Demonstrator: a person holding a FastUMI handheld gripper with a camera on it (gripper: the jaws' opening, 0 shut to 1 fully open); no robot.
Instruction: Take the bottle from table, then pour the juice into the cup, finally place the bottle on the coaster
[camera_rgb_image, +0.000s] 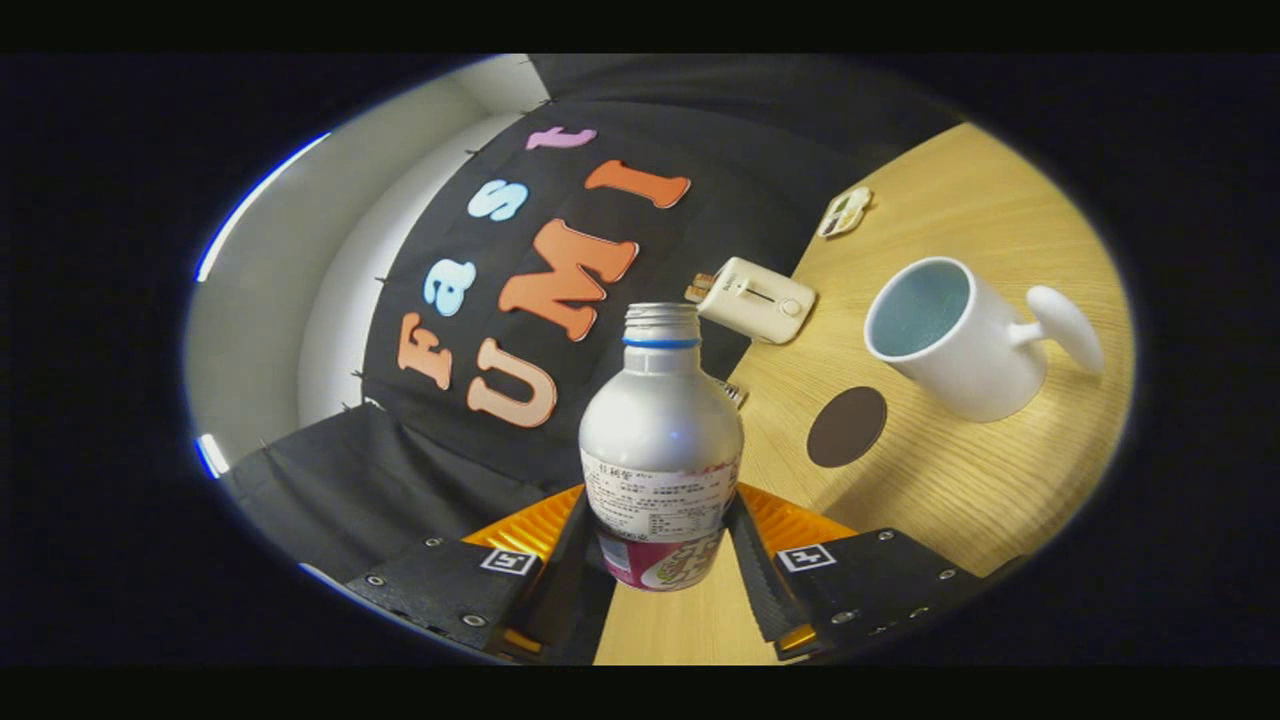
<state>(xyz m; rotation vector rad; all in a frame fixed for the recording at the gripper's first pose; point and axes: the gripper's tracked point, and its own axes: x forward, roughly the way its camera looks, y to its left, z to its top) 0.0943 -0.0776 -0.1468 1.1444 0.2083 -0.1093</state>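
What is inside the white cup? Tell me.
The white cup tilts toward the camera; its pale bluish interior looks empty, though the near wall hides part of it. The claw grips the bottle.

Your silver metal bottle (661, 440), uncapped, with a blue ring under its threaded neck and a printed label low on its body, sits clamped between the two fingers of your gripper (660, 555). Beyond it on the wooden table (960, 480), a round dark coaster (847, 427) lies flat, just beside a white handled cup (955, 335) with a pale blue interior.
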